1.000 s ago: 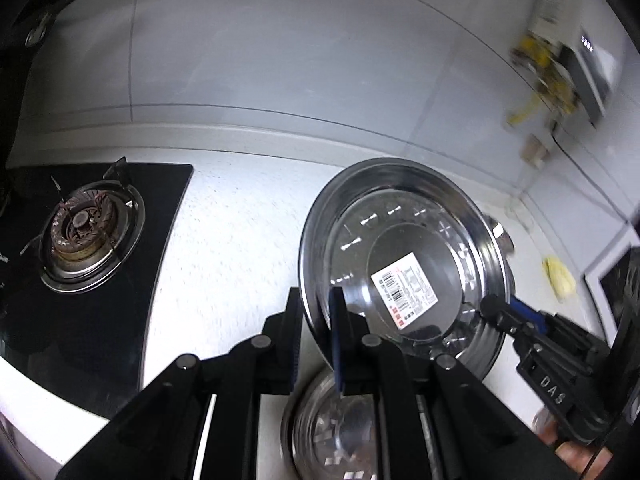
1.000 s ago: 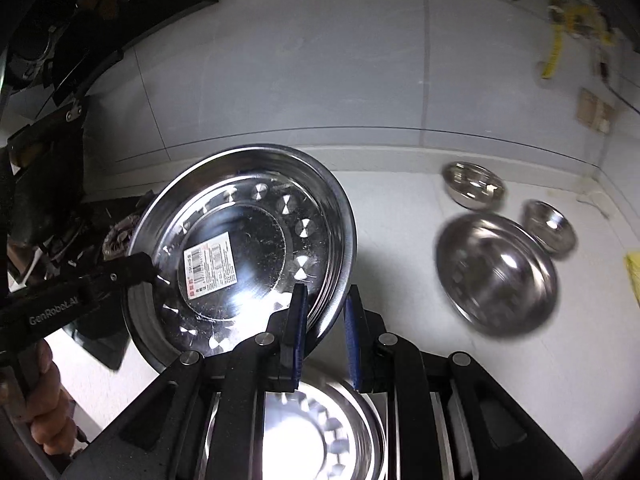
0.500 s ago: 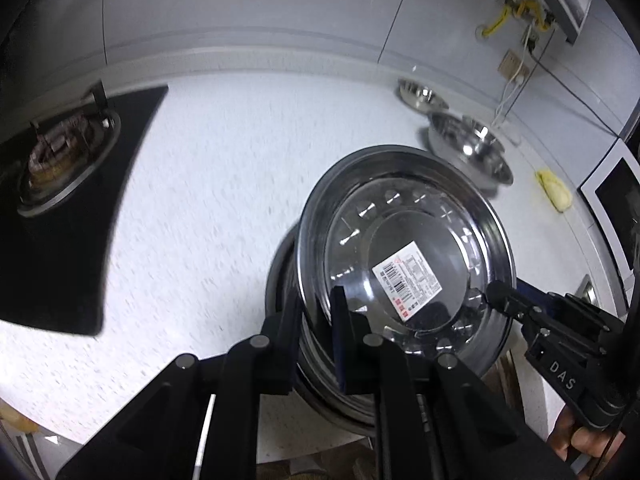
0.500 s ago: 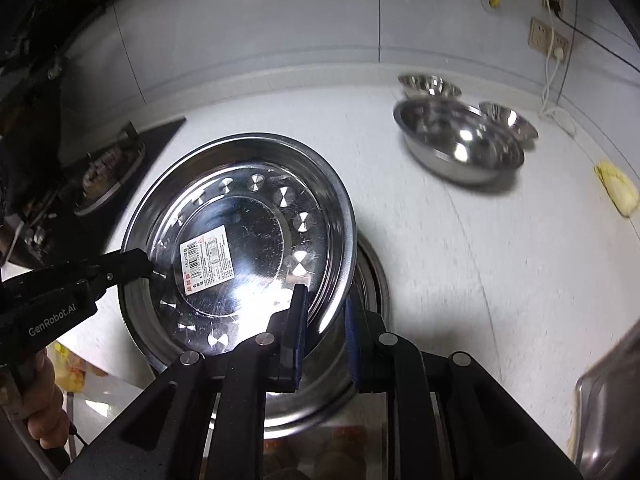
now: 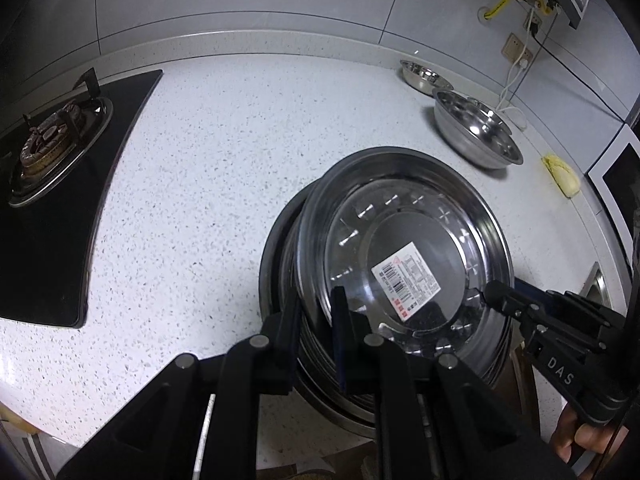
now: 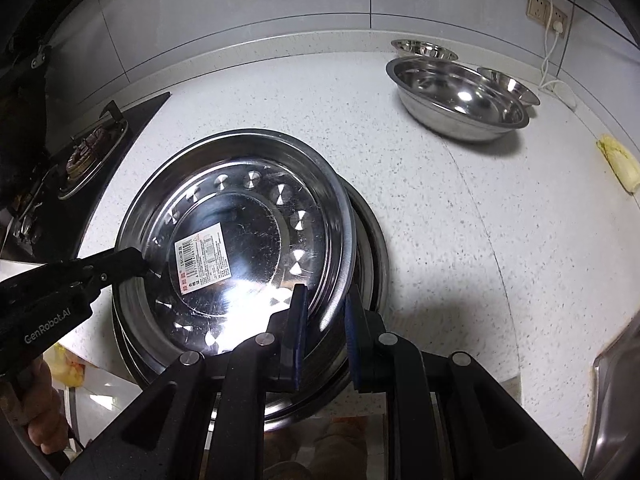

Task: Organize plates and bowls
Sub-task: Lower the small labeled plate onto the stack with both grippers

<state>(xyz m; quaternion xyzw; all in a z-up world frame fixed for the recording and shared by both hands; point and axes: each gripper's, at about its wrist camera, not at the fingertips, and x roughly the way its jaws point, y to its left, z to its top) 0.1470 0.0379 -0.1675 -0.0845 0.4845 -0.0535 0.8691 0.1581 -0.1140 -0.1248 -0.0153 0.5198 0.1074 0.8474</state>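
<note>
we had the round stainless-steel plate with the white barcode sticker [image 5: 404, 256] between both claws, one at each side of its rim, and it sat on top of a stack of similar steel plates [image 5: 280, 264] at the near edge of the white speckled countertop [image 5: 224, 168]. the top plate was not square on the stack: in the left wrist view it lay shifted to the right, baring a crescent of the plates beneath on its left, and in the right wrist view the same crescent showed on the opposite side.

the left gripper [image 5: 316, 320] straddled the near-left rim, nearly closed, one pad inside the plate and one outside. we could not be sure how firmly the pads pressed, but the rim sat pinched in the narrow gap. the right gripper [image 6: 324, 320] held the near-right rim the same way, almost shut with the rim between its pads.

a round plate has no long axis, so we judged that the coming move turned on that sideways offset: the plate had to come level and centred over the stack before either claw let go. both hands were equally near.

the large steel bowl [image 6: 456, 96] and two small steel bowls [image 6: 424, 49] stood well apart at the far right, and the black gas hob [image 5: 60, 184] at the far left.
</note>
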